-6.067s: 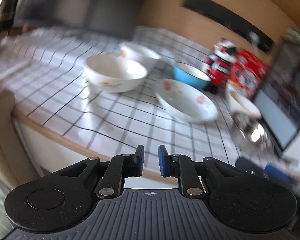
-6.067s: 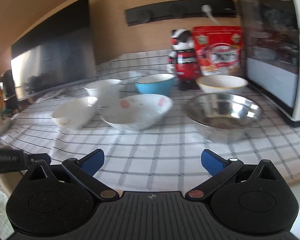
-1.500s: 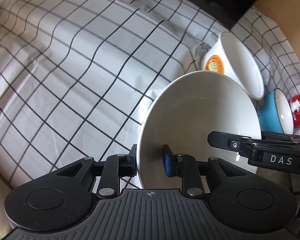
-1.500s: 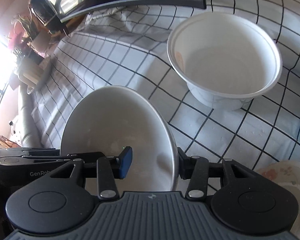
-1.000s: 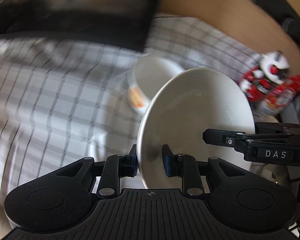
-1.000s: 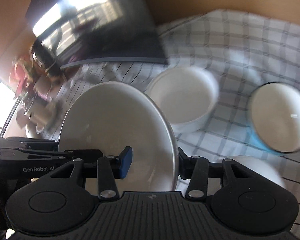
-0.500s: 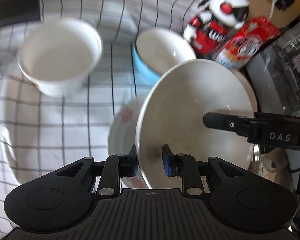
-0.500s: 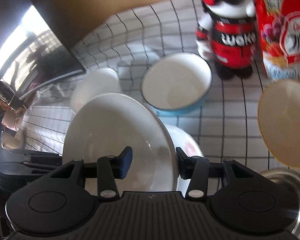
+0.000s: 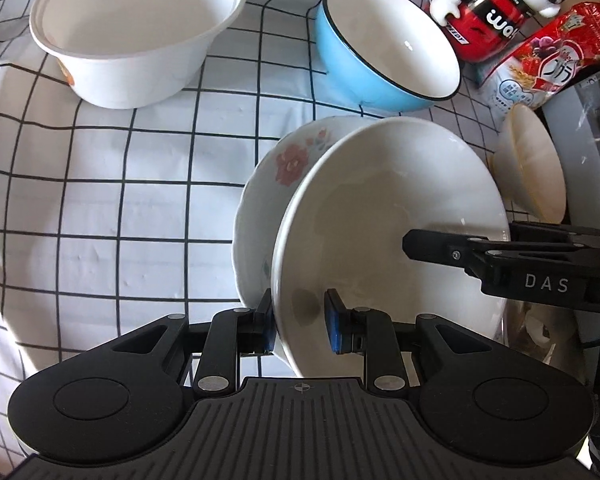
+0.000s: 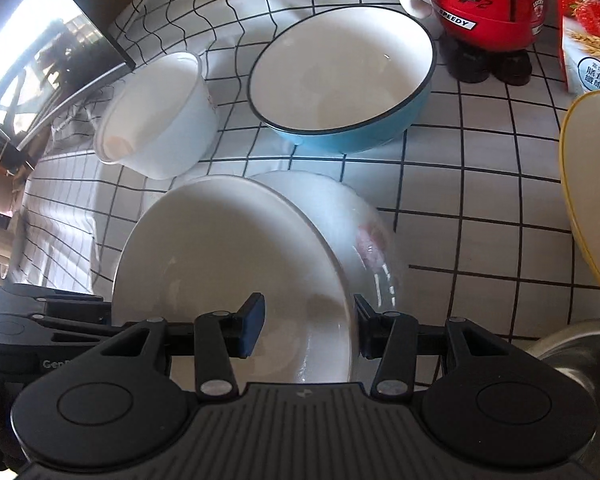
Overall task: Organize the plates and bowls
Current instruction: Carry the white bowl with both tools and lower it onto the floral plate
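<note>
White bowl [image 9: 388, 216] rim sits clamped inside left gripper [image 9: 300, 322] and right gripper [image 10: 306, 330].

The left gripper [image 9: 300, 326] points steeply downward, its jaws closed to a narrow gap on the near rim of a white bowl [image 9: 388, 216], one blue pad [image 9: 334, 322] pressing inside and the other outside. The right gripper [image 10: 308, 330] also tilts steeply down (its jaws stand somewhat wider) and clamps the same bowl's opposite rim, blue pad [image 10: 252, 326] inside. In the left wrist view its black fingers reach in from the right edge.
</note>
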### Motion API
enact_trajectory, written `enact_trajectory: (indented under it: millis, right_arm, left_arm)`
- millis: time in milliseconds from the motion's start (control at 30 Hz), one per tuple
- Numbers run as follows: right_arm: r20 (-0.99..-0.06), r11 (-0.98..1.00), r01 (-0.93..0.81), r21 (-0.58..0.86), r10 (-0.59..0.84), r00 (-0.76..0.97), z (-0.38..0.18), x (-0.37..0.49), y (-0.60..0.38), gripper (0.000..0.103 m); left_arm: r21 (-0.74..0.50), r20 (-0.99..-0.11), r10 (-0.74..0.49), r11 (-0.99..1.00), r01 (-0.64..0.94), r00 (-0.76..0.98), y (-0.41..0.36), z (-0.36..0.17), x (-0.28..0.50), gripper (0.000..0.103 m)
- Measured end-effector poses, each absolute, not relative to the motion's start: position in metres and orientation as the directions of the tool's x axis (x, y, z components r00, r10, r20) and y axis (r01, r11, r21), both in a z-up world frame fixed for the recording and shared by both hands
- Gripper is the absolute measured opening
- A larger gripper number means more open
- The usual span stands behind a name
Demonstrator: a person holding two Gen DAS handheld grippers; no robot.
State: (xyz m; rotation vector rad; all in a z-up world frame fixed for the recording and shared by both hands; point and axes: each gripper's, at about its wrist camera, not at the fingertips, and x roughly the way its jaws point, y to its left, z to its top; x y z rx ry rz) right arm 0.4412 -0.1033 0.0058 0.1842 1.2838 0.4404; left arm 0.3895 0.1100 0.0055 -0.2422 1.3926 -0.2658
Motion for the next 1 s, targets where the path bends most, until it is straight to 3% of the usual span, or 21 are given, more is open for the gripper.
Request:
enact_trajectory:
  millis: [1000]
  right_arm:
    - [-0.892, 0.906, -0.183, 0.381, 0.412, 0.184, -0.008, 0.449, -0.109, 0.047]
  left_arm:
    - [-0.307, -0.937, -0.309, 0.951, 0.038, 0.165, 0.108, -0.005, 0.4, 0.023]
